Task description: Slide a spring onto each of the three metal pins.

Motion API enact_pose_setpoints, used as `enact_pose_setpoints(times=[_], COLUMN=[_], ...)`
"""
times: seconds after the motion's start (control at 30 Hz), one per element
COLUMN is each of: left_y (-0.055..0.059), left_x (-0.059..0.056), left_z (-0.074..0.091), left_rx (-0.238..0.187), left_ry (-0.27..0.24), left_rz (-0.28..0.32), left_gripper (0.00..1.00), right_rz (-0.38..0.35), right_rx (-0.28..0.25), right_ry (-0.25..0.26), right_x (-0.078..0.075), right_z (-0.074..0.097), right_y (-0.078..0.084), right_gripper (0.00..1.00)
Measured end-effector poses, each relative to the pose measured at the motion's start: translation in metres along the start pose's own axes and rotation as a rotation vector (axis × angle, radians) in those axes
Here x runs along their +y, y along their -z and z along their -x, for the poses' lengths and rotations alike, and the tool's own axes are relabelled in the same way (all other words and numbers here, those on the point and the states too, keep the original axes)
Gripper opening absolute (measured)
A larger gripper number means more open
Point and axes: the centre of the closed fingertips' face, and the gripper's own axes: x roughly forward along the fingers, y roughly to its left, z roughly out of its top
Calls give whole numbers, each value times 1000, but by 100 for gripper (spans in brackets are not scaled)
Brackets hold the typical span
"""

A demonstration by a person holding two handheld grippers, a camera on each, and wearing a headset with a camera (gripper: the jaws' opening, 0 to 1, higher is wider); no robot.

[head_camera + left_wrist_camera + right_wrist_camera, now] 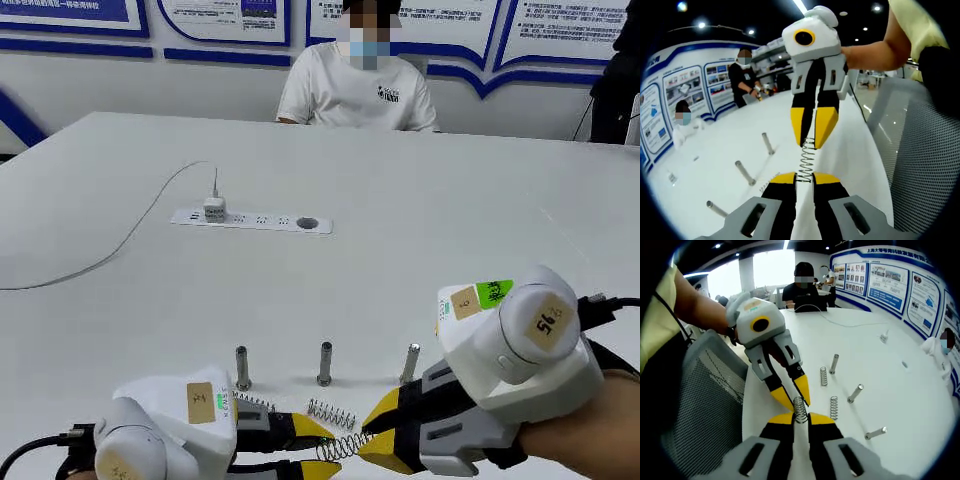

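Spring [345,447] crosswise, jaw to jaw

Right gripper [800,418] and left gripper [798,404] pinch one spring [800,412].

We take this for an office or showroom, perhaps: blue-and-white information boards [887,287] line the walls, a large white meeting table [450,200] carries a white power strip [250,219], and a grey mesh chair [710,400] stands at its edge.

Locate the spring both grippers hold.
In the left gripper view the spring spans the centre between the left gripper below and the right gripper above, right of the three pins.
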Motion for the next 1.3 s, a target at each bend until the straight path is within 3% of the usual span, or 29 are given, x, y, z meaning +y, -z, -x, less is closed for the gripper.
enact_pose_setpoints(times=[0.7, 1.3], left_y=[-8, -13], left_x=[0, 0], left_z=[-1, -2], left_rx=[-17, -35], left_ry=[5, 7], left_rz=[12, 36], left_gripper=[12, 16], right_rz=[31, 18], right_rx=[-109, -142], right_ry=[20, 54], right_x=[2, -3], right_z=[-3, 2], right_y=[-35, -39], right_gripper=[12, 11])
